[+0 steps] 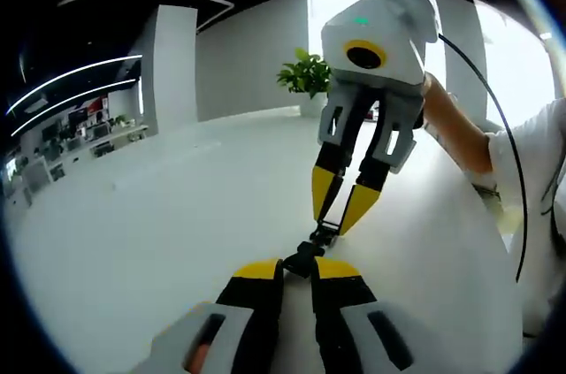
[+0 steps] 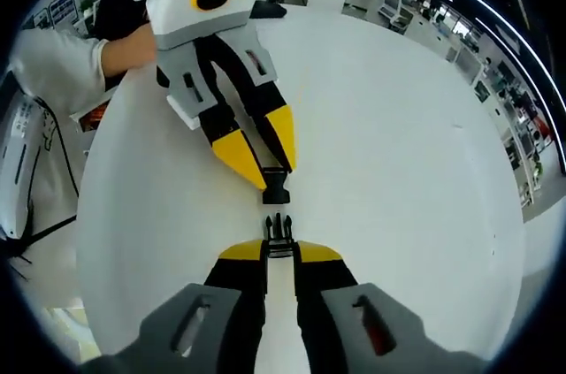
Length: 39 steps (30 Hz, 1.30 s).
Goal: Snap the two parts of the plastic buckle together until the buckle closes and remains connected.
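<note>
Buckle halves held apart, tip to tip

Buckle parts are 2, both black, each pinched in its own gripper above the white counter (image 2: pixel 424 171). In the right gripper view, the right gripper (image 2: pixel 279 250) is pressed on the pronged half (image 2: pixel 279 231), whose prongs point away from the camera. Just beyond it, with a small gap between, the socket half (image 2: pixel 275 187) sits between the yellow tips of the left gripper (image 2: pixel 270 175). In the left gripper view, the left gripper (image 1: pixel 299 266) pinches the socket half (image 1: pixel 303 261), and the right gripper (image 1: pixel 338 219) comes down from above with the pronged half (image 1: pixel 323 234). A person's hand (image 2: pixel 131 49) holds the left gripper. A potted plant (image 1: pixel 305 73) stands far behind the counter.
</note>
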Motion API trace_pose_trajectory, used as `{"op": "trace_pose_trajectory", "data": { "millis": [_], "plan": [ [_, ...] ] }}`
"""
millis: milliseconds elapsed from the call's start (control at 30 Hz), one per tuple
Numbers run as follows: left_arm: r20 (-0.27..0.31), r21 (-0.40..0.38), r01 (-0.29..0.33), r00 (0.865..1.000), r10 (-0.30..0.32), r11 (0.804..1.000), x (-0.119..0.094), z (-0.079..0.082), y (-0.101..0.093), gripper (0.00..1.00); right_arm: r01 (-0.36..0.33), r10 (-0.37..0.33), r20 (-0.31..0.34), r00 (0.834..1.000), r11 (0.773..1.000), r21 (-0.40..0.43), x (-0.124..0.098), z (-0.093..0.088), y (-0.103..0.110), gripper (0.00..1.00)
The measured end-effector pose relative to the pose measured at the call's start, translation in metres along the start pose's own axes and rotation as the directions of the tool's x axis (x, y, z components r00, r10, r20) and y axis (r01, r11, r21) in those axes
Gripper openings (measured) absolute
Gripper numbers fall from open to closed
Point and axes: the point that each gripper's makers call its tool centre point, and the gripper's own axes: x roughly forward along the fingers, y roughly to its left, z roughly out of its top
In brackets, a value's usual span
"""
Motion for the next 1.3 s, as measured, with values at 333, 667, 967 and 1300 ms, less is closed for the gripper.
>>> {"op": "trace_pose_trajectory", "data": {
  "millis": [333, 667, 967, 1300],
  "plan": [
    [-0.01, 0.001, 0.004, 1.0, -0.004, 1.0, 0.001, -0.003, -0.003, 0.11, -0.008, 0.008, -0.017, 1.0, 1.0, -0.003, 0.002, 0.004, 0.003, 0.1],
    [-0.019, -0.007, -0.019, 1.0, 0.019, 1.0, -0.001, -0.005, -0.002, 0.11, -0.013, 0.013, -0.023, 1.0, 1.0, 0.003, 0.007, 0.009, 0.004, 0.1],
    [-0.024, -0.001, -0.023, 0.999, 0.023, 1.0, -0.003, -0.005, -0.004, 0.11, -0.011, 0.01, -0.045, 0.999, 1.0, -0.014, 0.008, 0.013, 0.004, 0.1],
    [-0.02, -0.008, -0.002, 1.0, 0.002, 1.0, -0.005, -0.003, -0.01, 0.11, -0.018, 0.015, -0.055, 0.998, 0.999, -0.04, 0.008, 0.021, 0.021, 0.08]
  ]
}}
